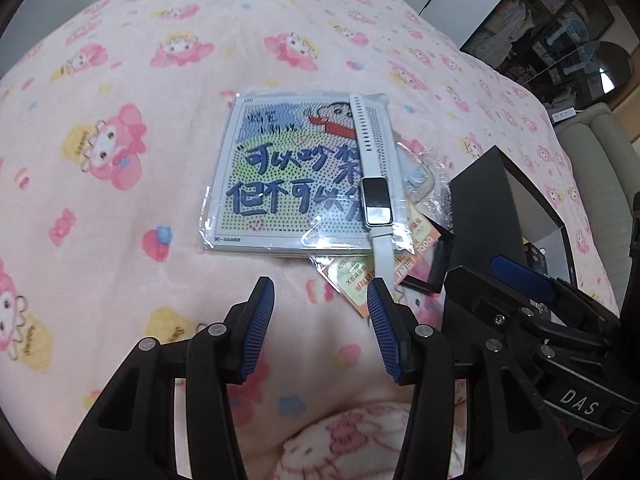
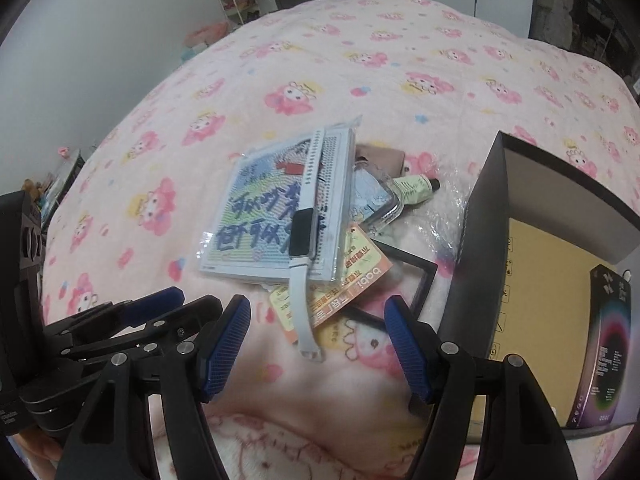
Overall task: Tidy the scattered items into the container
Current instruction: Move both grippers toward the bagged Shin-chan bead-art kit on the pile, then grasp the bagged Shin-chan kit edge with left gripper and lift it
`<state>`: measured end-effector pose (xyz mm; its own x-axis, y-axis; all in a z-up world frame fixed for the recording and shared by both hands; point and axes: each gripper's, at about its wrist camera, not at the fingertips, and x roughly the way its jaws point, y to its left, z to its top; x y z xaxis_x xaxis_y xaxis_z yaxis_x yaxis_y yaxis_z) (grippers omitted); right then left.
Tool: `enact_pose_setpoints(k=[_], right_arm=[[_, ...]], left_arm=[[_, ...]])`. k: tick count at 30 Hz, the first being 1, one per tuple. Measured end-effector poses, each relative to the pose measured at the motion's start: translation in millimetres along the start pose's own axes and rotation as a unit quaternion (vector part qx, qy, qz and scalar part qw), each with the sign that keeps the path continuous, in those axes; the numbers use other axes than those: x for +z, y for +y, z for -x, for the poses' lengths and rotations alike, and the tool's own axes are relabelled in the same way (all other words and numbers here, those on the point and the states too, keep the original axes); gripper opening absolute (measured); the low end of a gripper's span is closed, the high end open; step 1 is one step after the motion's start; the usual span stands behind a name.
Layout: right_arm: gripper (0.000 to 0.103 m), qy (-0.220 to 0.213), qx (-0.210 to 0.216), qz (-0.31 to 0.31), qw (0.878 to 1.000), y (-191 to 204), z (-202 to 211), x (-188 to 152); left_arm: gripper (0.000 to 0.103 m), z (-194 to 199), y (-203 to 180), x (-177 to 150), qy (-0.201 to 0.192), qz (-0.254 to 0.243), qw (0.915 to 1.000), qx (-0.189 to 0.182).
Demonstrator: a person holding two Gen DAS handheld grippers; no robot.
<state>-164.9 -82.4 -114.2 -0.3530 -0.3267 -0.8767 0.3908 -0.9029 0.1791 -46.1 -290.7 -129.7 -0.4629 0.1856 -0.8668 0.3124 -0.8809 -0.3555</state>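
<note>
On the pink cartoon-print blanket [image 1: 160, 80], both the left gripper [image 1: 320, 320] and the right gripper [image 2: 318, 344] gape, empty.

Bed [image 2: 360, 52], pink cartoon-print blanket
Directly on it: bagged bead kit [image 2: 272, 216], orange card [image 2: 332, 300], black frame [image 2: 404, 276], phone case [image 2: 376, 200], green tube [image 2: 416, 186], crumpled plastic [image 2: 448, 216], black box [image 2: 476, 240] at right
</note>
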Motion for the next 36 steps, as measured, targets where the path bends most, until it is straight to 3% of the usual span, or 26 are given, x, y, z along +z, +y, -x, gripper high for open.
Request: enact_pose_setpoints(k=[12, 16, 21, 26, 28, 31, 32, 34, 36], right_arm=[[0.067, 0.007, 0.006, -0.051, 0.999, -14.4, -38.1, 8.8], [0.067, -0.003, 0.001, -0.057, 0.998, -16.0, -42.3, 13.0], [0.067, -0.019, 0.000, -0.069, 0.997, -21.4, -47.3, 23.3], [0.067, -0.026, 0.008, -0.046, 0.999, -11.5, -53.8, 33.3], [0.067, -0.032, 0.010, -0.028, 0.999, -3.1, -53.3, 33.7], [0.067, -0.012, -0.008, 0.050, 0.999, 18.6, -65.0, 36.0], [0.067, 0.000, -0.033, 0.078, 0.996, 22.7, -73.5, 36.9], [0.068, 0.010, -0.071, 0.079, 0.994, 16.8, -85.5, 39.4], [0.069, 0.024, -0.047, 0.044, 0.998, 2.9, -89.8, 42.8]], left_arm=[[0.054, -29.3, 19.8, 17.4, 0.024, 0.022, 0.9986, -0.041], [0.055, -27.8, 31.6, 22.1, 0.010, 0.040, 0.9976, -0.055], [0.055, -14.1, 59.4, 32.8, -0.038, 0.076, 0.9946, -0.060], [0.053, -41.5, 88.6, 56.4, -0.035, 0.100, 0.9941, -0.023], [0.053, -52.8, 94.8, 58.4, -0.024, 0.106, 0.9933, -0.038], [0.054, -63.4, 95.6, 59.4, -0.016, 0.107, 0.9930, -0.047], [0.054, -65.4, 94.1, 59.0, -0.013, 0.105, 0.9933, -0.046], [0.055, -66.7, 92.0, 56.8, -0.012, 0.099, 0.9938, -0.047], [0.056, -66.5, 92.6, 54.5, -0.011, 0.098, 0.9939, -0.050]])
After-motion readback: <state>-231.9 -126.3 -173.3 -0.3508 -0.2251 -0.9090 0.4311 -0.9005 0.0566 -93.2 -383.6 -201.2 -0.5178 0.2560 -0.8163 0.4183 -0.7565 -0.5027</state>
